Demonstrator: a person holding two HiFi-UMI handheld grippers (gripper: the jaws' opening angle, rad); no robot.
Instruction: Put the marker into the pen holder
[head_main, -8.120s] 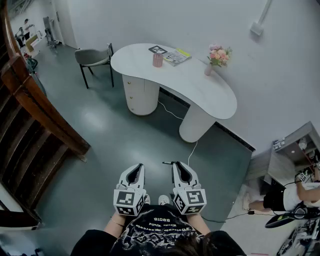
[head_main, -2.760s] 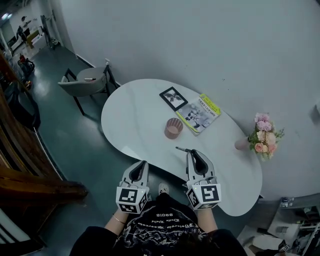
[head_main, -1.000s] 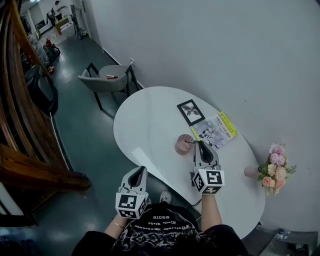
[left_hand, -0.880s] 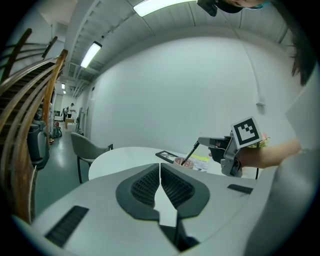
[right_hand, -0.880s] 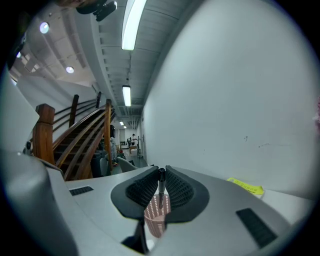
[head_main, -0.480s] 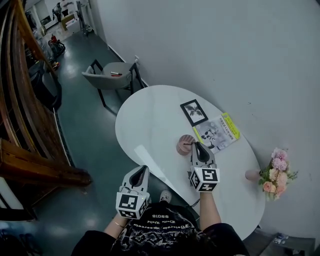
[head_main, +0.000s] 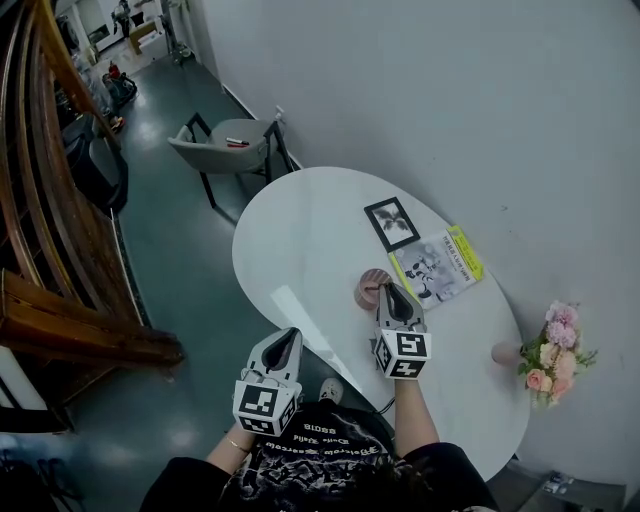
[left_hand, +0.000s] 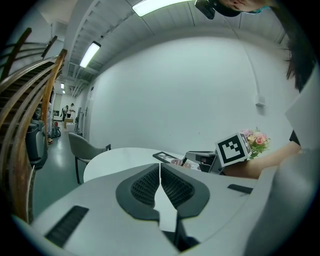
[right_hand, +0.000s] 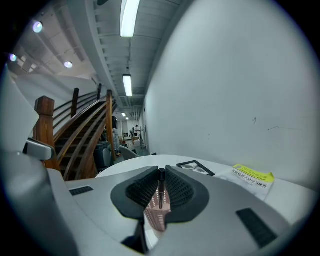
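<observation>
Pink pen holder (head_main: 367, 291), one; one marker (right_hand: 161, 186), clamped by right gripper (head_main: 393, 289).

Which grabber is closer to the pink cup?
The right. The right gripper holds the marker just above the pink pen holder. The left gripper hangs back by the table's near edge, well short of it.

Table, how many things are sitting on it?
4. A pink pen holder at the right gripper tip; a framed picture behind it; a magazine right of the picture; a vase of flowers at the right end. Something small may hide under the gripper.
</observation>
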